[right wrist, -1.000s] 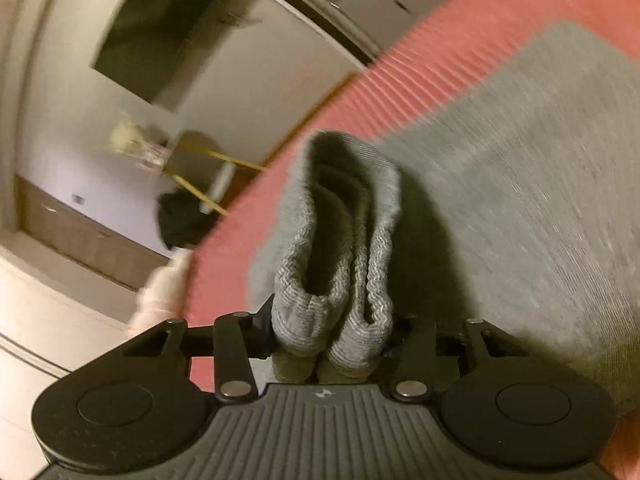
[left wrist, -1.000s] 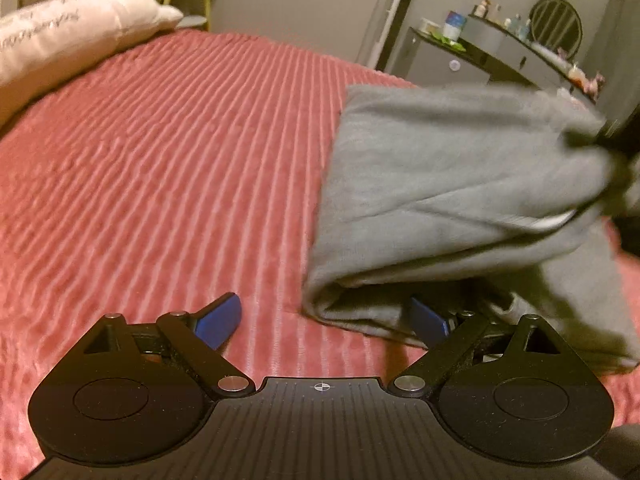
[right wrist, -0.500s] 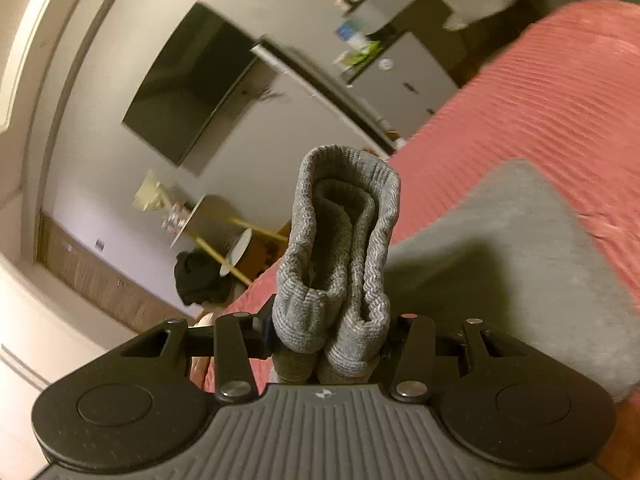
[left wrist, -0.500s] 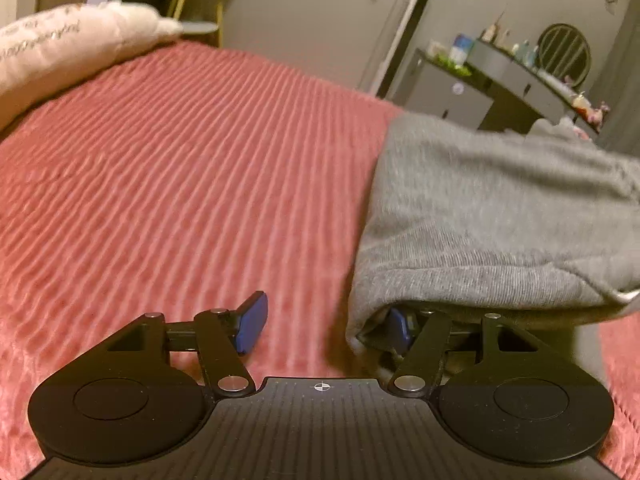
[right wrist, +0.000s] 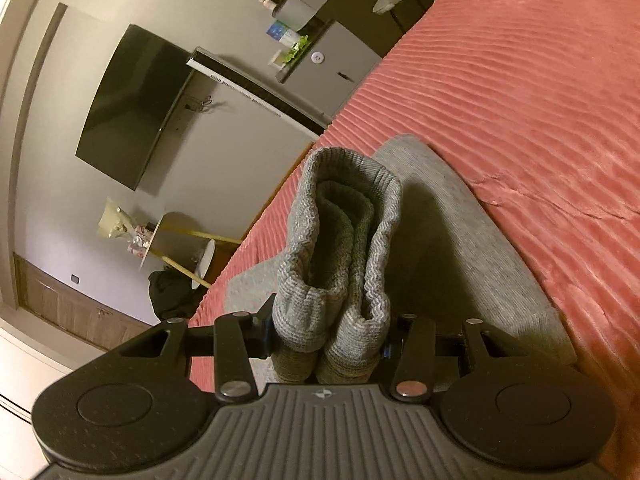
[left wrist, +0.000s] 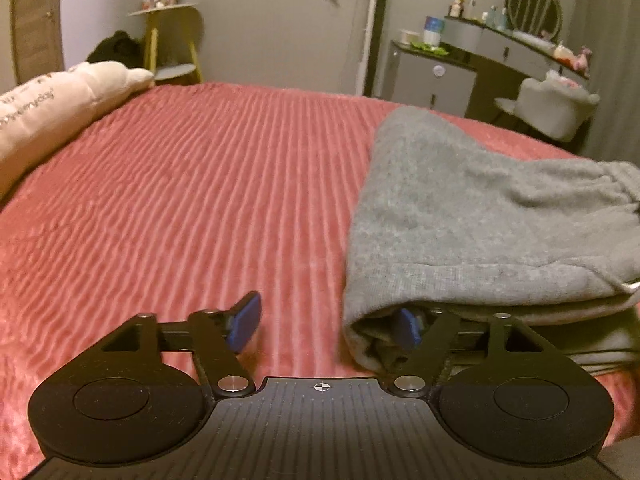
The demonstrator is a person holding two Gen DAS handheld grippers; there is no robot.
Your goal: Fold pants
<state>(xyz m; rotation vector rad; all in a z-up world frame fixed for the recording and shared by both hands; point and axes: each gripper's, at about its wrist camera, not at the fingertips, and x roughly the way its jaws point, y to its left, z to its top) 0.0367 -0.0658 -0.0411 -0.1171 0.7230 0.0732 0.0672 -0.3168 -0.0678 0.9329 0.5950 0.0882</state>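
Grey sweatpants (left wrist: 480, 220) lie folded on the red ribbed bedspread (left wrist: 200, 200), drawstring waist toward the right. My left gripper (left wrist: 326, 324) sits low at the fold's near left corner. Its jaws are opening: the right blue pad (left wrist: 406, 328) is tucked under the fold's edge, the left pad (left wrist: 244, 322) stands free over the bedspread, and neither presses the cloth. In the right wrist view, my right gripper (right wrist: 328, 340) is shut on the doubled ribbed cuffs (right wrist: 344, 240) of the legs, held up above the flat grey cloth (right wrist: 480, 260).
A cream pillow (left wrist: 52, 112) lies at the bed's left edge. Beyond the bed stand a yellow side table (left wrist: 168, 40), a grey cabinet (left wrist: 432, 76), a dresser with bottles and a pale chair (left wrist: 556, 108). A dark TV (right wrist: 136, 104) hangs on the wall.
The upper layer has come down flat on the pants. My left jaws narrowed, then widened again at the fold's corner. My right gripper carried the cuffs sideways, still gripped, and more bedspread shows.
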